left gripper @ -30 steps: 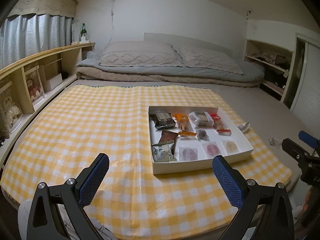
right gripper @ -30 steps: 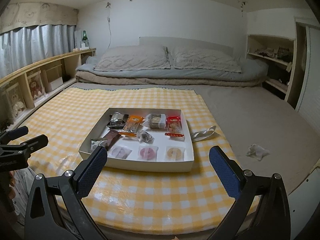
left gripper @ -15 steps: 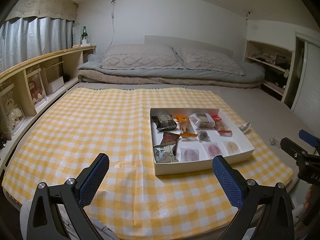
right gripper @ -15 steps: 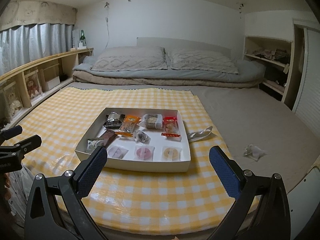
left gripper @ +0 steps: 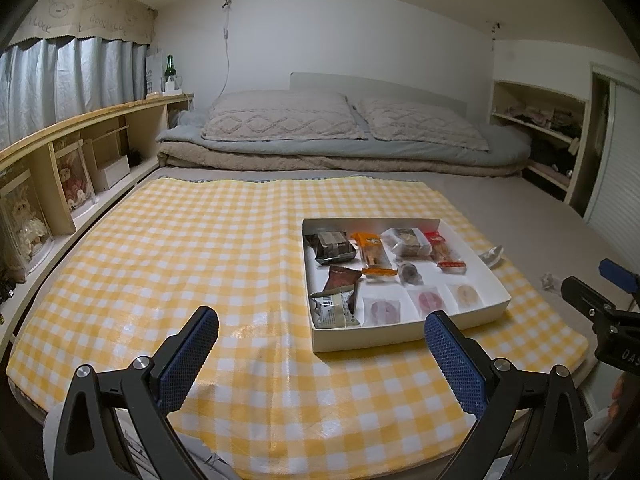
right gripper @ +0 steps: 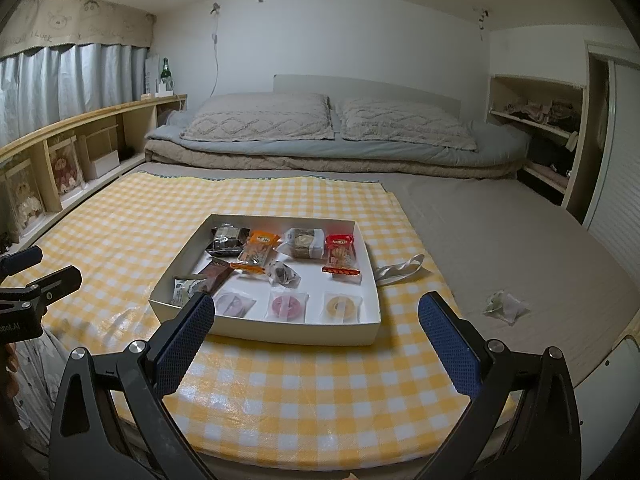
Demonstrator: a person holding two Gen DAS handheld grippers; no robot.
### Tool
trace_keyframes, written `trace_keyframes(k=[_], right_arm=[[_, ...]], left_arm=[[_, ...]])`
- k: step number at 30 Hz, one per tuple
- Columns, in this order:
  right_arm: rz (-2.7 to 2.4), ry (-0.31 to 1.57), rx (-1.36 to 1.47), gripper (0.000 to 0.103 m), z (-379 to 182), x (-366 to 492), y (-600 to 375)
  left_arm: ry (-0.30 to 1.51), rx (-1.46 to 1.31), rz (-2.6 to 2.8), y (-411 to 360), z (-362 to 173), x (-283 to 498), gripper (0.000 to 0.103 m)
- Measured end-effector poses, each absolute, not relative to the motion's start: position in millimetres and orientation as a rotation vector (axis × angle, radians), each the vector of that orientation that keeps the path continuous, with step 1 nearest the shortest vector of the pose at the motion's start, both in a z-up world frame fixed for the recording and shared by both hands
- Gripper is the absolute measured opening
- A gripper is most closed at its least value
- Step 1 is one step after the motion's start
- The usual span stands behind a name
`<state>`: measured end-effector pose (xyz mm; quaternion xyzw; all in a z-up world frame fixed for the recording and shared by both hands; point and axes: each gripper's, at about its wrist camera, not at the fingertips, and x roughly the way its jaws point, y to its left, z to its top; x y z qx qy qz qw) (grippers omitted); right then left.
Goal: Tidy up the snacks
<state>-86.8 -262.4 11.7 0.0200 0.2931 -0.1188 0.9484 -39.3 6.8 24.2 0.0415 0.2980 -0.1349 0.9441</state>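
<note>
Left wrist view: the left tongs (left gripper: 320,344) hang wide open and empty, near the white snack box (left gripper: 408,336) on the yellow checked cloth (left gripper: 180,264). Compared with a second ago the view has only risen a little; the snacks lie as before inside the box.

Right wrist view: the right tongs (right gripper: 316,322) are also spread and empty, slightly closer to the box. Nothing was picked; sorting stage is unclear.
</note>
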Motion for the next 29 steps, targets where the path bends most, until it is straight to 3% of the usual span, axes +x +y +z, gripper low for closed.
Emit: trace_keyframes(k=[29], right_arm=[[-0.237, 0.593, 0.041, 0.103, 12.7, -86.3, -263.9]], left_arm=[[0.603, 0.116, -0.272, 0.7, 20.8, -44.8, 0.103]])
